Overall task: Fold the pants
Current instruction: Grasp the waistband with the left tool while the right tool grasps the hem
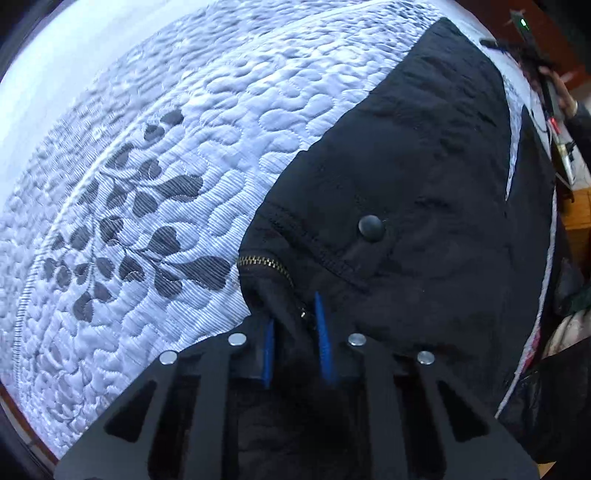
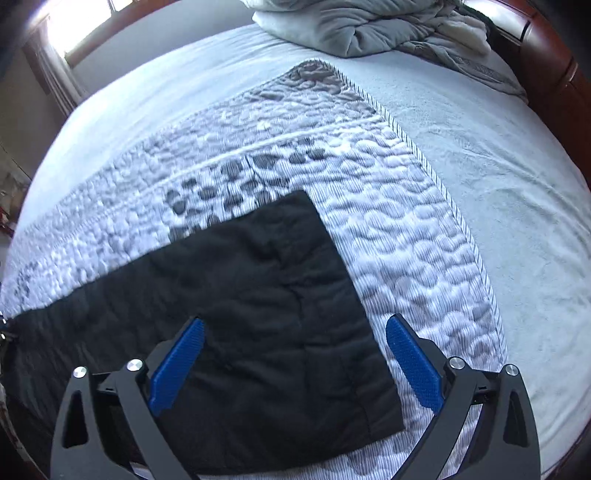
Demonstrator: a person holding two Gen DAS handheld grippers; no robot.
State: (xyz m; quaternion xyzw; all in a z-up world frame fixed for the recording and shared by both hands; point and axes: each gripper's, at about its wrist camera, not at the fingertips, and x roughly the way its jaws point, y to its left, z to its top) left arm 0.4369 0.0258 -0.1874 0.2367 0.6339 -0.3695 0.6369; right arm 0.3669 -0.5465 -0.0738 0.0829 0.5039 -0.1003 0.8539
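Two grippers, one pair of black pants on the bed

Black pants [image 2: 266, 306] lie flat on a quilted mat [image 2: 399, 229] over the pale bedsheet [image 2: 498, 177]. The left gripper [image 1: 295, 328] pinches the waistband beside the brass zipper [image 1: 264, 264] and round button [image 1: 371, 228]. The right gripper [image 2: 295, 354] hangs spread wide above the leg ends. Crumpled grey bedding [image 2: 369, 29] sits at the far end. Dark clutter at the left view's right edge is hard to make out.
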